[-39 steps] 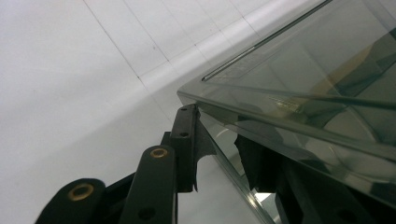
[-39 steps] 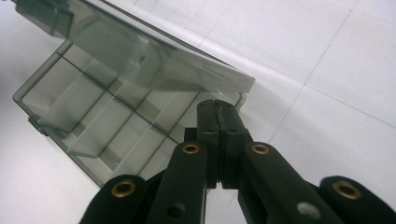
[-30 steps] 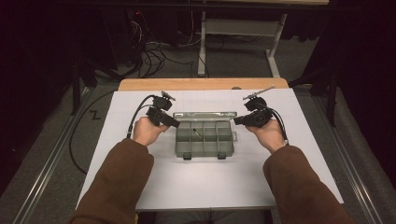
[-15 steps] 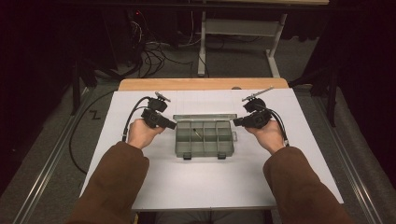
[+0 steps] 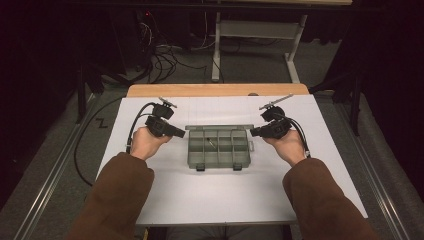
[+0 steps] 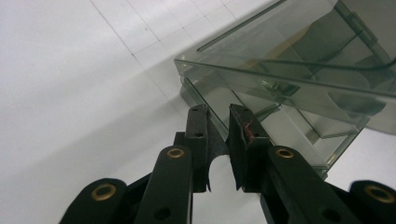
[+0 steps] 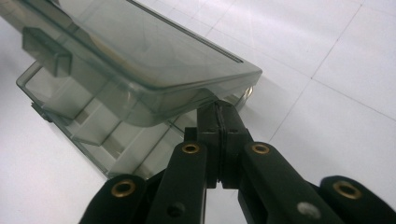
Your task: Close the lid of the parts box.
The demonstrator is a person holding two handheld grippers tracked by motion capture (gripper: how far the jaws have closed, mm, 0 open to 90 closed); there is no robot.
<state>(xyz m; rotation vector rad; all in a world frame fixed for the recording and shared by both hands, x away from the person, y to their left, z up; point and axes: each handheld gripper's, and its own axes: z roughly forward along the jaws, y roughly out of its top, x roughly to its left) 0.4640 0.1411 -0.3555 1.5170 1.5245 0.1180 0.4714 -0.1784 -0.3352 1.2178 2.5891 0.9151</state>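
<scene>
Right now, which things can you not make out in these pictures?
- High view: the small item in the box is too small to identify.
- Right gripper view: the lid hides the jaw tips, so any grip is unclear.
- Left gripper view: the box contents are blurred behind tinted plastic.

White mat [image 5: 220, 195] over wooden tabletop [image 5: 215, 90]; cables [image 5: 165, 55] on floor behind.

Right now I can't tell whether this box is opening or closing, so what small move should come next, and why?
Probably close the left gripper on the wall of the clear grey plastic compartment box. Its jaws straddle that near corner wall with a gap. The right gripper looks shut at the opposite corner, under the partly raised transparent lid. Gripping both ends would steady the box.
</scene>
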